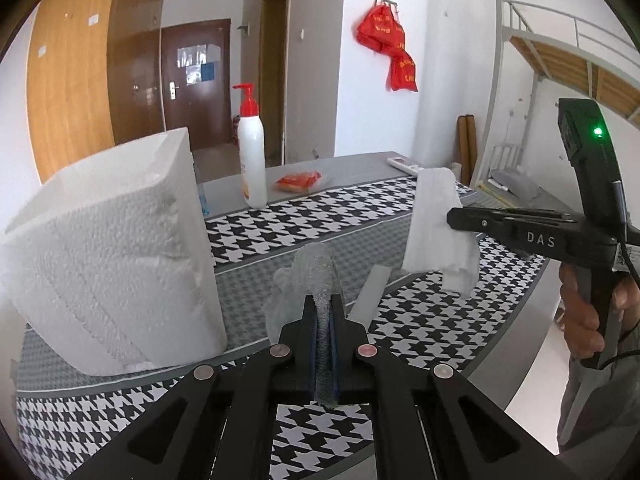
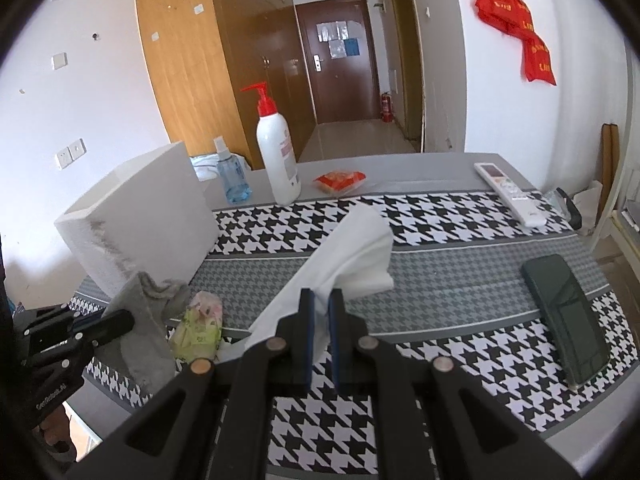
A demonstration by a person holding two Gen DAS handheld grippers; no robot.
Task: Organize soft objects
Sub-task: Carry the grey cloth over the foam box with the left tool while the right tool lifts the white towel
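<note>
Here, the left gripper (image 1: 325, 312) squeezes a grey sock (image 2: 140, 320), lifted near the white foam box (image 1: 108, 256). To the right, the right gripper (image 2: 320, 300) pinches a white tissue (image 2: 348, 256) above the checked table (image 2: 440, 280).

Both wrist cameras look forward and down along their claws, close over the checked surface (image 1: 280, 236); both views share the foam box (image 2: 152, 216) and pump bottle (image 1: 251, 152).

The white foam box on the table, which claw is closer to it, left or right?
Left. The left claw, shut on a grey cloth, hangs just in front of the foam box. The right claw, holding a white tissue, is farther off to the box's right.
</note>
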